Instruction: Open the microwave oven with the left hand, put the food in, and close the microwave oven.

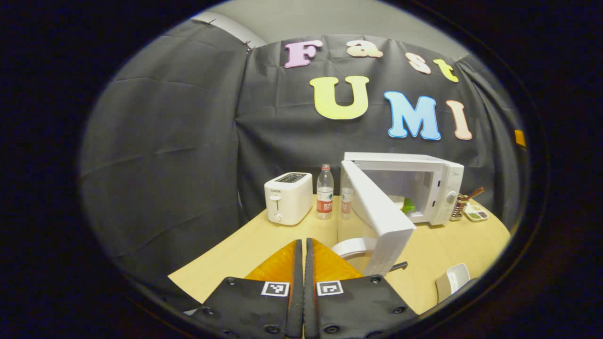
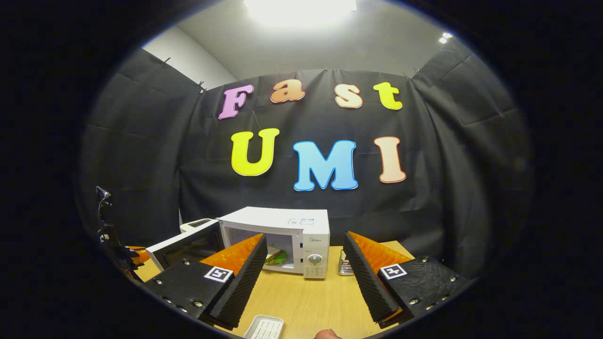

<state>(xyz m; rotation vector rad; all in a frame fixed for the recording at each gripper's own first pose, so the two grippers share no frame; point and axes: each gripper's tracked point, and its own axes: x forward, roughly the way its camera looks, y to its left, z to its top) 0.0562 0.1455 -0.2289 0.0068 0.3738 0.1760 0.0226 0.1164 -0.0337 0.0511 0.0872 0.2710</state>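
Inside boxy white microwave (image 2: 301,238), layered sandwich (image 2: 275,257)

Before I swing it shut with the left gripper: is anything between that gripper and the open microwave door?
Nothing visible. The left gripper is shut and empty over bare table; the microwave door stands open just ahead to its right, sandwich already inside.

The left claw (image 1: 304,245), black-bodied with orange fingers, has its two fingers pressed together with nothing between them. The right claw (image 2: 305,263), same build, holds its ribbed fingers (image 2: 245,278) wide apart, empty, level above the surface.
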